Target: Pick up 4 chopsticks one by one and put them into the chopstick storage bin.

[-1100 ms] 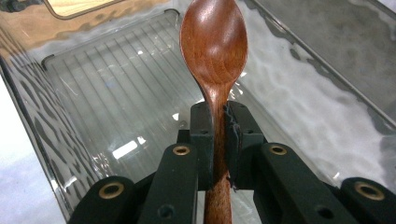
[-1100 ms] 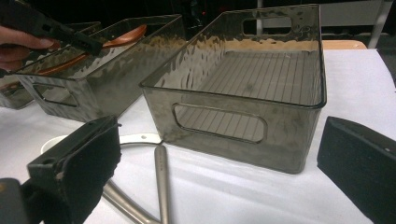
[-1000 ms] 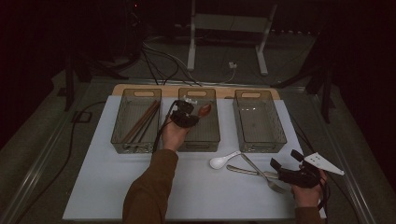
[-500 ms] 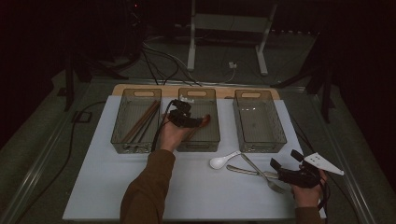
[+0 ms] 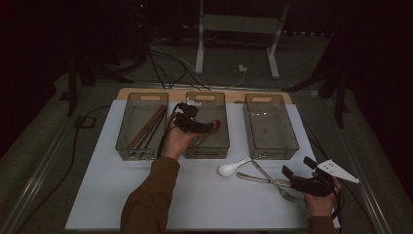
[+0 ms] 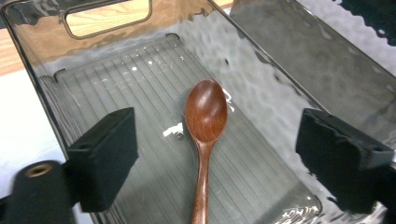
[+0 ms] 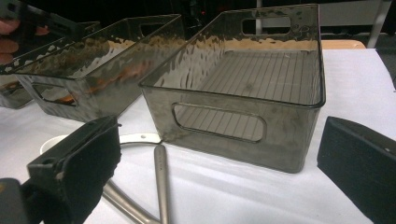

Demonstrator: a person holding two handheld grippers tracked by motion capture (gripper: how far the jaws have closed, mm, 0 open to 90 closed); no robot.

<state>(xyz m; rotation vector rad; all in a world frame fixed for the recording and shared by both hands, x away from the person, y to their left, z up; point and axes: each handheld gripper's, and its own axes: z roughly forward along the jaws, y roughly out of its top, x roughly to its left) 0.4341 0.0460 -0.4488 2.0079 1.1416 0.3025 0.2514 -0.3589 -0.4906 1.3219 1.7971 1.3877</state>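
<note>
A brown wooden spoon lies bowl-up on the ribbed floor of the middle clear bin. My left gripper hovers over it. Its jaws have just been opening and now stand wide on either side of the spoon without touching it. From the high view, the left gripper sits above that middle bin, with the spoon beside its tip. My right gripper rests open at the front right of the mat, its jaws empty. In its own view the right gripper faces the empty right bin.
The left bin holds long wooden sticks. A white spoon and metal cutlery lie on the white mat just left of the right gripper. The right bin stands behind them. Metal handles lie below the right jaws.
The left gripper's jaws have opened and the wooden spoon has dropped from them to the floor of the middle bin. The right hand has stayed where it was.
</note>
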